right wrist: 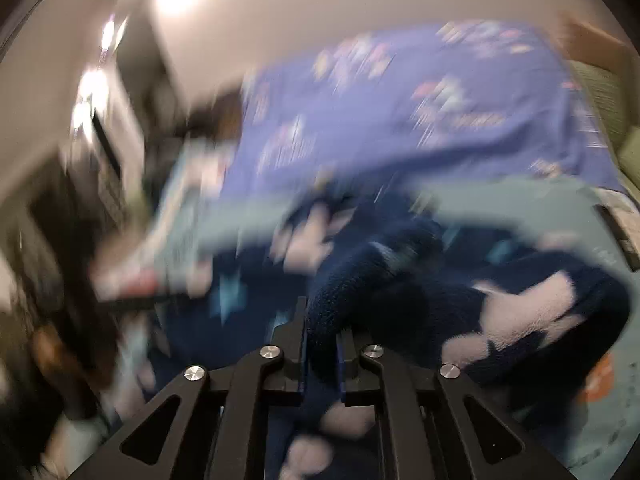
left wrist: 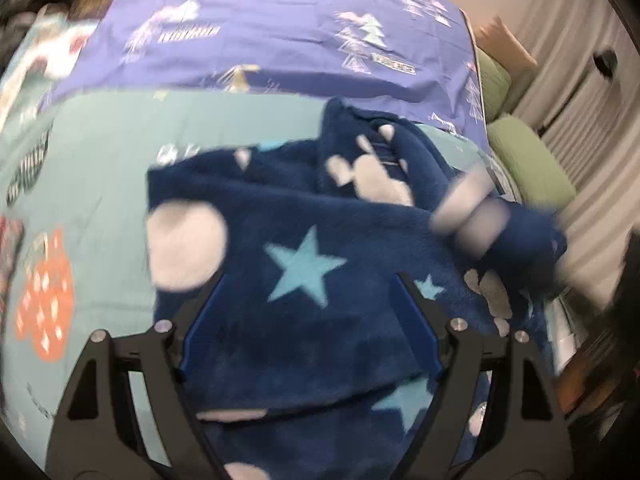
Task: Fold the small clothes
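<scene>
The right gripper (right wrist: 322,344) pinches a thick fold of the navy star-print fleece garment (left wrist: 304,280) and could lose it if tugged, while the left gripper (left wrist: 310,312) hovers wide open and empty just above it. The garment lies on the bed (left wrist: 100,152) ahead of both; motion blur hides its edges and shape.

The left wrist view looks down from close above the left claw (left wrist: 310,280), across a navy star-print fleece garment (left wrist: 280,216) on a bed, toward a purple sheet (left wrist: 280,20) beyond. The right wrist view sits lower and closer, looking along the right claw (right wrist: 322,328) at the same garment (right wrist: 400,280) and sheet (right wrist: 400,128), heavily blurred.
</scene>
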`<state>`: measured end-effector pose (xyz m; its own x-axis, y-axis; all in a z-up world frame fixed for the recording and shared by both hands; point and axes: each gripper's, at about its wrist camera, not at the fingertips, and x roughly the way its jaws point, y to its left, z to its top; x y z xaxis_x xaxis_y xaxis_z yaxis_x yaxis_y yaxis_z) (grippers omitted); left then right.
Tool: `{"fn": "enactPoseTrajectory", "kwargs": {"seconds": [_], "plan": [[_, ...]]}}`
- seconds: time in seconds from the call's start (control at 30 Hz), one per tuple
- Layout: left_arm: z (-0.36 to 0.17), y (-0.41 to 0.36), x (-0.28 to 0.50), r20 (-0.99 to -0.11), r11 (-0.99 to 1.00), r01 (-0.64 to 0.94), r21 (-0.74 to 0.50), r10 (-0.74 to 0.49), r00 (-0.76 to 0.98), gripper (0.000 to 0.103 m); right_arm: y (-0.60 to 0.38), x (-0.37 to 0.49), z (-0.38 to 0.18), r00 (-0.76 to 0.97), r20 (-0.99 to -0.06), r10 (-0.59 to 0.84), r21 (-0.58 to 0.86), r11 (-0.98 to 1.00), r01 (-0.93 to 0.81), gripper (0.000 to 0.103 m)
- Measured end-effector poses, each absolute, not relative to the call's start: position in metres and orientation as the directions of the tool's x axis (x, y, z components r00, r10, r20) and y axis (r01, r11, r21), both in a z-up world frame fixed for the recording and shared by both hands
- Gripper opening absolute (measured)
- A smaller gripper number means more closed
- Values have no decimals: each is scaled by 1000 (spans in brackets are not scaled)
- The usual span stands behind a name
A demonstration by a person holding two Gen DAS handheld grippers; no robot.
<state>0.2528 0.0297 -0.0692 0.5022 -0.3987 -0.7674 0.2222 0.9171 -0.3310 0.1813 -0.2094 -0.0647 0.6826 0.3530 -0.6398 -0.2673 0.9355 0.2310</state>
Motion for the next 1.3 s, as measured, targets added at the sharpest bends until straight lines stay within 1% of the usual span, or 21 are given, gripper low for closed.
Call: {"fn": "enactPoseTrajectory", "kwargs": {"seconds": [0.03, 0.07, 0.1, 0.17, 0.2, 0.23, 0.27, 0.37, 0.43, 0.5, 0.6, 0.8, 1.03, 1.13, 1.2, 1.3], "plan": [[-72, 36, 253, -767, 910, 207, -359, -415, 489, 81, -193, 180, -82, 639, -696, 328, 175, 940, -291, 17], [-75, 40, 253, -763, 901, 198, -387, -433, 479, 81, -181, 177, -92, 612, -731, 302, 127, 942, -312, 20], [-76, 42, 253, -759, 894, 194, -404, -446, 474, 81, -176, 172, -96, 617, -737, 276, 84, 943, -322, 26], [-78, 42, 252, -745, 873, 205, -442, -484, 459, 81, -171, 157, -93, 651, -717, 248, 12, 938, -345, 34], [-78, 40, 252, -739, 864, 216, -454, -501, 450, 81, -172, 153, -91, 650, -716, 253, 7, 934, -357, 43], [-78, 36, 251, -733, 854, 228, -468, -519, 440, 81, -176, 150, -87, 652, -710, 265, 18, 933, -360, 47], [-77, 29, 251, -721, 835, 252, -489, -550, 422, 81, -181, 148, -83, 655, -705, 272, 29, 934, -357, 49], [-77, 6, 249, -713, 794, 318, -519, -607, 352, 82, -188, 140, -79, 667, -700, 256, 37, 946, -323, 50], [-81, -14, 247, -730, 783, 346, -516, -614, 300, 82, -192, 139, -78, 683, -695, 227, 24, 956, -294, 50], [-87, -33, 248, -755, 787, 359, -501, -601, 264, 82, -193, 130, -77, 706, -686, 178, -20, 965, -263, 50], [-91, -44, 250, -757, 788, 344, -511, -602, 254, 83, -194, 123, -77, 726, -677, 116, -93, 966, -241, 50], [-87, -39, 251, -681, 709, 284, -645, -702, 208, 83, -189, 117, -71, 736, -673, 73, -149, 961, -232, 51], [-88, -34, 250, -634, 654, 258, -711, -755, 167, 84, -187, 119, -72, 739, -670, 70, -152, 962, -229, 51], [-88, -37, 251, -604, 619, 251, -744, -784, 143, 87, -189, 121, -72, 738, -671, 74, -142, 964, -226, 51], [-89, -40, 252, -597, 608, 246, -755, -792, 128, 91, -190, 121, -71, 739, -669, 78, -135, 965, -224, 51], [-91, -44, 253, -596, 605, 242, -758, -794, 118, 93, -193, 122, -71, 740, -668, 80, -127, 967, -219, 51]]}}
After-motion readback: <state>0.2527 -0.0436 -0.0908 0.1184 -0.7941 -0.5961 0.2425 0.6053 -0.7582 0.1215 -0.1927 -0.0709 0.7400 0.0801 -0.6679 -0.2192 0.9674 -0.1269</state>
